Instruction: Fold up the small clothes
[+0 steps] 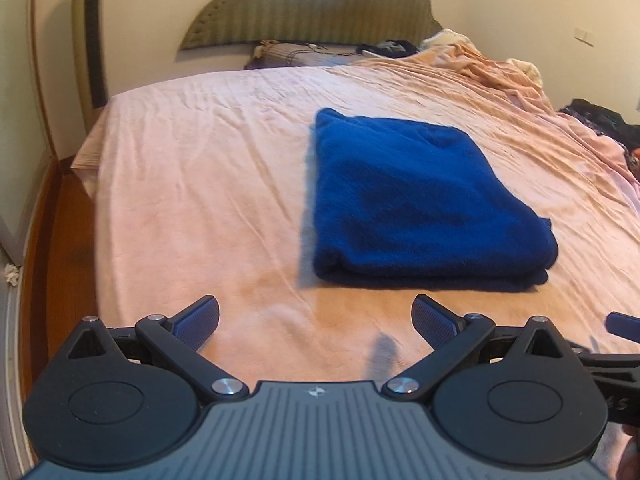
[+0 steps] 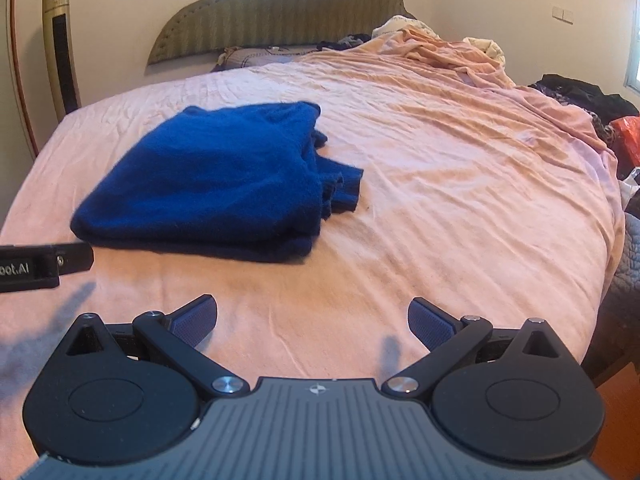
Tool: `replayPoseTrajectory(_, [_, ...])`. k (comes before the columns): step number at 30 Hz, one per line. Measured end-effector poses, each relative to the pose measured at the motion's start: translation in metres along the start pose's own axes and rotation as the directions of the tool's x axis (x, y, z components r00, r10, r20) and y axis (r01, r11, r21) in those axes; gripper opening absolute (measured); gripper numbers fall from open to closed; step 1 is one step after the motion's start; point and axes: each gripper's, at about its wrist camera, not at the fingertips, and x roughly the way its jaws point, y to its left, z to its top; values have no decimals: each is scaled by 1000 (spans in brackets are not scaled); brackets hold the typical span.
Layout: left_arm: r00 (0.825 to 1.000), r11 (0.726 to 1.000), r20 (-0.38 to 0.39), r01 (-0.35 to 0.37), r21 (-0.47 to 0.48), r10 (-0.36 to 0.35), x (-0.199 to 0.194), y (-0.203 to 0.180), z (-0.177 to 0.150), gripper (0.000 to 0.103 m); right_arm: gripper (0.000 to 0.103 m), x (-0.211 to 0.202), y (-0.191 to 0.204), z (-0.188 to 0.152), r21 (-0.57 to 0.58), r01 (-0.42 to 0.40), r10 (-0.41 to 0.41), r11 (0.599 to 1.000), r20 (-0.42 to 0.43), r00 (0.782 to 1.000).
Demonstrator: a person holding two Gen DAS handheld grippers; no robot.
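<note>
A folded blue fuzzy garment (image 1: 420,200) lies flat on the pink bedsheet (image 1: 200,200), ahead and slightly right of my left gripper (image 1: 316,320). That gripper hovers open above the sheet, nothing between its fingers. In the right wrist view the same blue garment (image 2: 216,176) sits ahead to the left, with cuff ends sticking out on its right side. My right gripper (image 2: 312,320) is open and empty over the bare sheet (image 2: 440,200). Part of the left gripper (image 2: 44,266) shows at the left edge.
A padded headboard (image 1: 312,12) and a patterned pillow (image 1: 288,54) are at the far end. A rumpled pink cover (image 2: 448,52) lies heaped at the far right. Dark clothes (image 2: 580,96) and an orange bag (image 2: 628,136) sit off the right side. Wooden floor (image 1: 60,260) lies left of the bed.
</note>
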Motion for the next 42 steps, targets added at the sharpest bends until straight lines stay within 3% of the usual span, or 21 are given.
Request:
replayPoseTrajectory(4, [1000, 999, 8, -30, 32, 30, -7, 0, 3, 103, 103, -7, -2, 10, 19, -17, 17, 1000, 24, 1000])
replayPoseTrajectory(13, [999, 996, 1, -38, 82, 39, -4, -12, 6, 103, 103, 13, -11, 18, 97, -5, 7, 995, -26, 1000])
replayPoseTrajectory(17, [999, 995, -7, -45, 88, 46, -3, -15, 5, 103, 103, 16, -13, 17, 93, 22, -18, 995, -38, 999])
replayPoseTrajectory(42, [1000, 995, 4, -21, 99, 20, -10, -23, 12, 103, 103, 12, -12, 18, 79, 6, -3, 997, -38, 999])
